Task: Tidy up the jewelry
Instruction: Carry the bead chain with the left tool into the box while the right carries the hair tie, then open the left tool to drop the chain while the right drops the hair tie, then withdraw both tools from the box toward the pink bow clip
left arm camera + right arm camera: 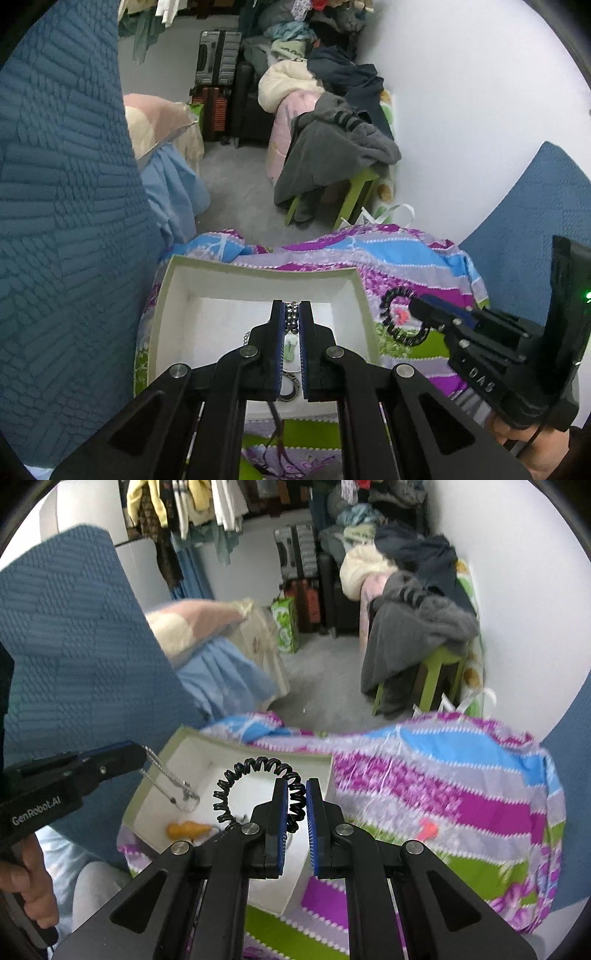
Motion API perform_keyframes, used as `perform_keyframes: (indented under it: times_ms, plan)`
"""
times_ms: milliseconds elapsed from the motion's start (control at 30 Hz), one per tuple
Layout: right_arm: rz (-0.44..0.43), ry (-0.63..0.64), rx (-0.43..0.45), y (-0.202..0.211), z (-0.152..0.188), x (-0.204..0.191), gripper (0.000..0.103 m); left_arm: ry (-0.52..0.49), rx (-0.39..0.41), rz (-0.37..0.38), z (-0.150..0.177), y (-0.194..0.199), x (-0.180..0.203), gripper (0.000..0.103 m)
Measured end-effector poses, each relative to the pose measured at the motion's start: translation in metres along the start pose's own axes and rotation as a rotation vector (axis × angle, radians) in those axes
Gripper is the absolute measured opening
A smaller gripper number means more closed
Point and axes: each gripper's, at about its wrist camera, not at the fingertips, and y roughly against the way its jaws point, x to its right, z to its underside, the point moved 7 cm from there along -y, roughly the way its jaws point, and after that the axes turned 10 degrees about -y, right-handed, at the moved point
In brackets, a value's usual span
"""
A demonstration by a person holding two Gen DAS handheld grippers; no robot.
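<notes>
The left tool (294,308) is pinched narrow on a silver bead-chain necklace (293,315), held above the shallow white cardboard box with a pale green rim (164,295). From the right wrist view, the chain (170,779) hangs from the left tool (142,755) down into the box (155,771), its lower end near a clear ring-shaped piece on the box floor. An orange gourd-shaped trinket (186,830) lies on the box floor near the front wall.

The right tool (296,799) is closed to a narrow gap around a black coiled spiral hair tie (258,771), which loops up and over the box. The box sits on a striped purple, blue and green cloth (443,775). A small pink item (428,829) lies on that cloth, right of the right tool.
</notes>
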Motion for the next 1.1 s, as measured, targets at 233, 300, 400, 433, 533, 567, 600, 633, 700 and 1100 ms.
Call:
perform_keyframes:
  times_ms: [233, 300, 400, 433, 533, 567, 600, 633, 700, 1100]
  plan:
    - [0.023, 0.009, -0.064, -0.024, 0.032, 0.001, 0.008, 0.008, -0.045, 0.017, 0.023, -0.024, -0.007, 0.006]
    - [0.03, 0.009, -0.08, -0.03, 0.038, 0.002, 0.008, 0.017, -0.065, 0.019, 0.031, -0.032, -0.01, 0.006]
    - [0.031, 0.013, -0.097, -0.037, 0.046, 0.0, 0.008, 0.025, -0.092, 0.019, 0.042, -0.042, -0.013, 0.006]
    - [0.029, 0.016, -0.103, -0.039, 0.048, 0.0, 0.008, 0.029, -0.1, 0.021, 0.045, -0.044, -0.014, 0.006]
    - [0.018, 0.012, -0.125, -0.044, 0.053, -0.001, 0.009, 0.03, -0.11, 0.012, 0.05, -0.046, -0.017, 0.006]
    - [0.009, 0.014, -0.129, -0.045, 0.054, -0.001, 0.009, 0.03, -0.111, 0.009, 0.05, -0.046, -0.017, 0.006]
    - [0.003, 0.015, -0.129, -0.045, 0.055, -0.002, 0.009, 0.032, -0.103, 0.003, 0.05, -0.044, -0.018, 0.006]
    - [-0.008, 0.016, -0.128, -0.044, 0.054, -0.003, 0.009, 0.034, -0.092, 0.004, 0.049, -0.041, -0.017, 0.006]
    - [-0.017, 0.017, -0.123, -0.041, 0.052, -0.005, 0.009, 0.039, -0.08, 0.007, 0.047, -0.036, -0.017, 0.007]
    - [-0.065, 0.014, -0.01, 0.003, 0.016, 0.008, 0.027, 0.082, 0.004, -0.027, 0.025, -0.008, 0.004, 0.053]
